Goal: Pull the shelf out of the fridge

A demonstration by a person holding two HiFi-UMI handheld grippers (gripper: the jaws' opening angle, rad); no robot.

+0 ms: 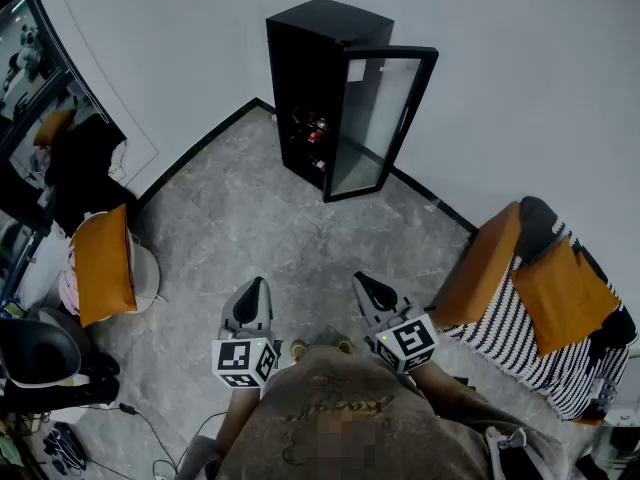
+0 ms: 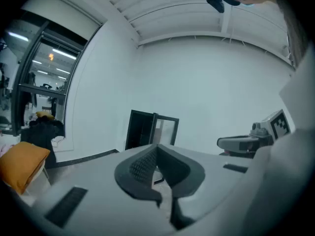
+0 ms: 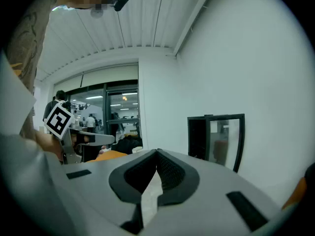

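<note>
While both pairs of jaws are pressing together with nothing between them, the left gripper [image 1: 255, 286] and the right gripper [image 1: 365, 280] are pointing side by side across the grey floor [image 1: 260, 228], close in front of the person holding them. Both are aiming roughly level toward a black fridge [image 1: 300, 78], which is standing well apart from them at the far edge of the floor, against the white wall [image 1: 500, 48]. Its glass door [image 1: 375, 118] is hanging open to the right. Bottles [image 1: 315, 130] are showing in the dark interior, where the shelf is sitting, too dim to make out. A striped chair [image 1: 520, 353] with an orange cushion [image 1: 565, 293] is sitting at the floor's right edge.
</note>
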